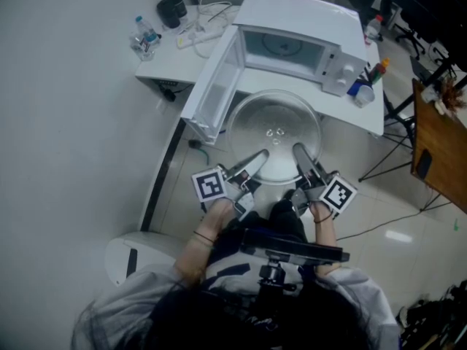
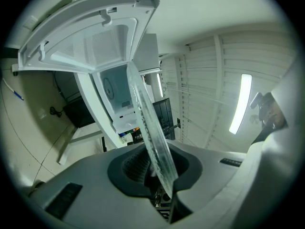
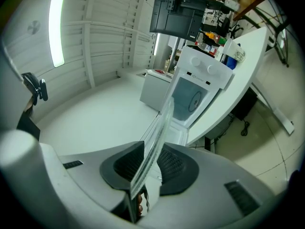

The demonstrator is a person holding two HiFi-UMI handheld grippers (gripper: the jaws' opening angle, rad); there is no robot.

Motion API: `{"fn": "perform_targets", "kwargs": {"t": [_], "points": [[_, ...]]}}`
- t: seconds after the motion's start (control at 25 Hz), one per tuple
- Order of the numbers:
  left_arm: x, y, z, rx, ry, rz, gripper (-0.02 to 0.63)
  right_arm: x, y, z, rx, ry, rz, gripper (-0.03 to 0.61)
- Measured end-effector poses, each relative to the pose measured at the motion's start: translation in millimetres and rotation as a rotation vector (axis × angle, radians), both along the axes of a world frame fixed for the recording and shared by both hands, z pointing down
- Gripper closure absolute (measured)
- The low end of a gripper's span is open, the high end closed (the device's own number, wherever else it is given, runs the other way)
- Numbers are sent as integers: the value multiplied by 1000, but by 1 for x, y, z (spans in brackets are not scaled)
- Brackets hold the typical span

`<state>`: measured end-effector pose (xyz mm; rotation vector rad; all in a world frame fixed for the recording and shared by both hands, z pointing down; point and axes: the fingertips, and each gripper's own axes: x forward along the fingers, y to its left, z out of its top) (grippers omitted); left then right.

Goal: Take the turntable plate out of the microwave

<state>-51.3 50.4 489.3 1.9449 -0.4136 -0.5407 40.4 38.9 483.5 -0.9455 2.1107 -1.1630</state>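
The round clear glass turntable plate (image 1: 273, 133) hangs level in the air just in front of the open white microwave (image 1: 292, 46), outside its cavity. My left gripper (image 1: 257, 157) is shut on the plate's near left rim and my right gripper (image 1: 299, 153) on its near right rim. In the left gripper view the plate (image 2: 150, 132) runs edge-on between the dark pads of the left gripper (image 2: 159, 168). The right gripper view shows the same plate (image 3: 155, 142) clamped in the right gripper (image 3: 147, 168). The microwave door (image 1: 211, 86) stands swung out to the left.
The microwave sits on a white table (image 1: 368, 119) with a water bottle (image 1: 144, 35), a black flask (image 1: 172, 7) and a power strip (image 1: 201, 33) at the back left. Small bottles (image 1: 365, 86) stand right of the microwave. A wooden desk (image 1: 438, 144) is at the far right.
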Motion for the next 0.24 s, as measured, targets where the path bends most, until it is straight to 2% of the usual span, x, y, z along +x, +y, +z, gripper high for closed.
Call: {"fn": "perform_targets", "kwargs": {"t": [0.24], "points": [[9, 5, -1, -2, -4, 13, 568, 9, 6, 1, -14, -13, 11, 505]]}}
